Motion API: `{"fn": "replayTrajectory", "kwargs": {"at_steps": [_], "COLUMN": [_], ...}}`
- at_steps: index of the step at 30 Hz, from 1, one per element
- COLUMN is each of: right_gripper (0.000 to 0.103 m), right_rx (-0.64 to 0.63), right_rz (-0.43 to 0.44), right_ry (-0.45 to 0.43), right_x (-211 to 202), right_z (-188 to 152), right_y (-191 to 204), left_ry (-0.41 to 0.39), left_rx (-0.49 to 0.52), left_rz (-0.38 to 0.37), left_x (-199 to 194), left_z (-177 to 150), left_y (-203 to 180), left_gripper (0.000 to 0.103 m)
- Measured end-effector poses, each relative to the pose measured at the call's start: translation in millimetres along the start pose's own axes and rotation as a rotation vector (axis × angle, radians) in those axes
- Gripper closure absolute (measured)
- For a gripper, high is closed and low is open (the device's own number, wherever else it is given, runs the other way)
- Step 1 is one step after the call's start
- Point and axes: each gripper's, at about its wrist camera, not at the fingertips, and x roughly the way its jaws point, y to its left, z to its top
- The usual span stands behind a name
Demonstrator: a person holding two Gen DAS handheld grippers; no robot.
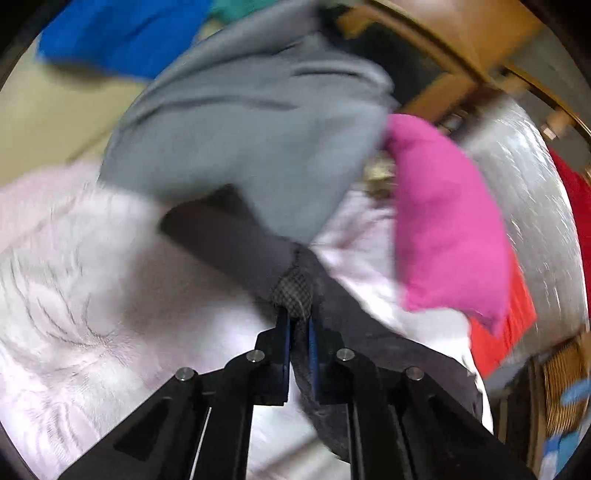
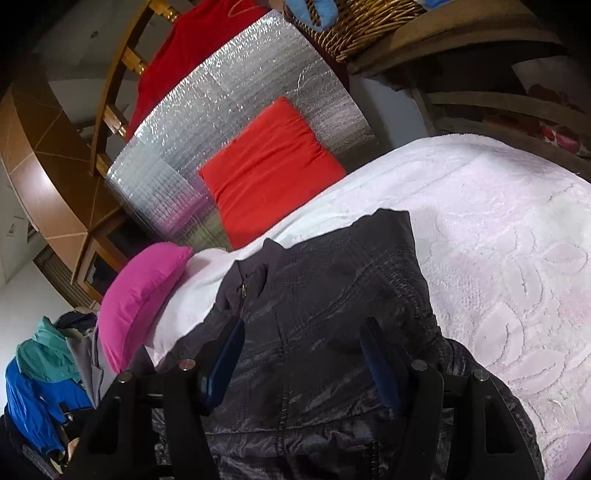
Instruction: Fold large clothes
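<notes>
The left hand-held gripper point(image 1: 298, 325) is clamped tight on a bunched fold of a dark grey jacket point(image 1: 236, 236), its blue pads point(image 1: 285, 343) pinching checked lining cloth, likely to lift this part over for a fold. From the grip the jacket runs toward ten o'clock across a pale pink textured bedspread point(image 1: 74, 295). Beyond it, at twelve o'clock, lies a grey garment point(image 1: 251, 122), with a blue garment point(image 1: 122, 33) at eleven o'clock. A pink cushion point(image 1: 447, 218) sits at two o'clock, just beside the bedspread's edge. This view is blurred.

The right hand-held gripper point(image 2: 303, 365) hangs open just above the same jacket point(image 2: 332, 280), its fingers point(image 2: 225, 365) spread either side of a front seam, gripping nothing; it seems poised to steady or take the cloth. The jacket lies spread on the bedspread point(image 2: 498, 240), collar toward eleven o'clock. Farther out at eleven o'clock an orange-red cushion point(image 2: 273, 166) leans on a silver foil panel point(image 2: 207, 122); a wicker basket point(image 2: 369, 26) sits at one o'clock.
</notes>
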Motion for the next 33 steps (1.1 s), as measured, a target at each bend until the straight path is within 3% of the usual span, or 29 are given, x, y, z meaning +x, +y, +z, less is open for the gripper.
{"fn": "replayTrajectory", "kwargs": {"at_steps": [9, 13, 19, 25, 28, 33], "right_gripper": [0.034, 0.034, 0.034, 0.034, 0.034, 0.034], "right_rx": [0.072, 0.123, 0.2, 0.295, 0.323, 0.349], "right_rz": [0.047, 0.071, 0.097, 0.143, 0.165, 0.183], "right_ry": [-0.038, -0.037, -0.036, -0.019, -0.016, 0.006], "right_x": [-20, -27, -34, -33, -33, -29], "right_z": [9, 15, 22, 27, 28, 27], "right_y": [-8, -18, -38, -57, -64, -69], "left_ry": [-0.079, -0.06, 0.066, 0.242, 0.315, 0.389], "left_rx": [0.397, 0.56, 0.685, 0.757, 0.777, 0.757], "left_rz": [-0.153, -0.268, -0.387, -0.404, -0.389, -0.363], "left_x": [-106, -132, -121, -80, -63, -43], "left_z": [-24, -70, -156, -255, -304, -344], "left_y": [-185, -277, -365, -408, -404, -390], "left_gripper": [0.096, 0.096, 0.097, 0.097, 0.097, 0.097]}}
